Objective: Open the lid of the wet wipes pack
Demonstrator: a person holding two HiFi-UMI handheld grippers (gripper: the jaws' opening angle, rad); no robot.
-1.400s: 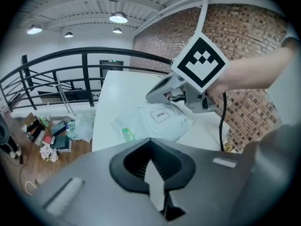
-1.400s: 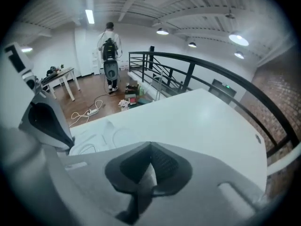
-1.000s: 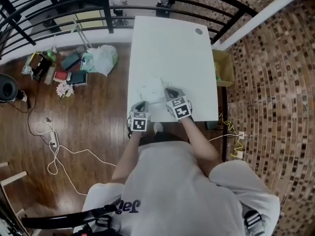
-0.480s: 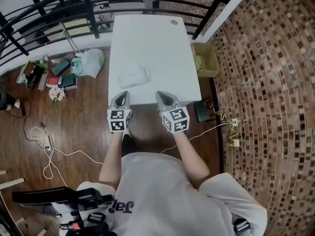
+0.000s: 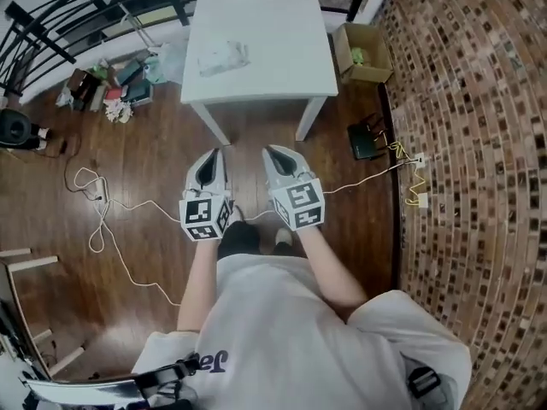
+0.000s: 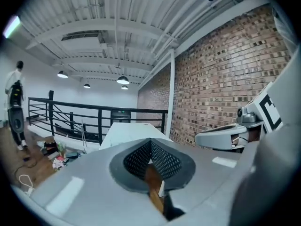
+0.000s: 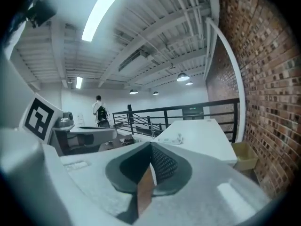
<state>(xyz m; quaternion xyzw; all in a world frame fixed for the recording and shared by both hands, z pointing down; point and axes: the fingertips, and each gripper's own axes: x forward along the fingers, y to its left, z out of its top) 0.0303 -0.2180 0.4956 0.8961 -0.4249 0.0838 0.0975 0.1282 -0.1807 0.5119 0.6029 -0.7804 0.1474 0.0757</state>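
A: Where was the wet wipes pack (image 5: 223,58) at that moment?

B: It lay flat on the white counter (image 5: 282,49), in the counter's far half and toward its left edge, with nothing touching it. It was too small in the head view to tell whether its lid was up or down.

A: And the two grippers?

B: Both were off the counter, well short of its near edge, side by side over the wooden floor (image 5: 145,169). Both pointed toward the counter. The left gripper (image 5: 210,155) had its jaws pressed together, the mesh pads meeting in a closed point with nothing pinched between them.

A: Same on the other side?

B: Same again. The right gripper (image 5: 275,152) had its jaws pressed together too, and they were empty. Past their tips, its own view showed the wet wipes pack (image 7: 171,139) well apart from them on the counter's top.

A: What else stood round the counter?

B: An open cardboard box (image 5: 363,54) sat on the floor just beside the counter's right side. A small black device (image 5: 367,139) lay near the counter's right front leg. Off the counter's left side was a heap of bags and books (image 5: 120,88). A white cable (image 5: 98,225) trailed over the floor nearer than the counter and to its left. A black railing (image 5: 77,7) ran beyond the counter's far and left sides, and a brick wall (image 5: 479,143) rose to its right.
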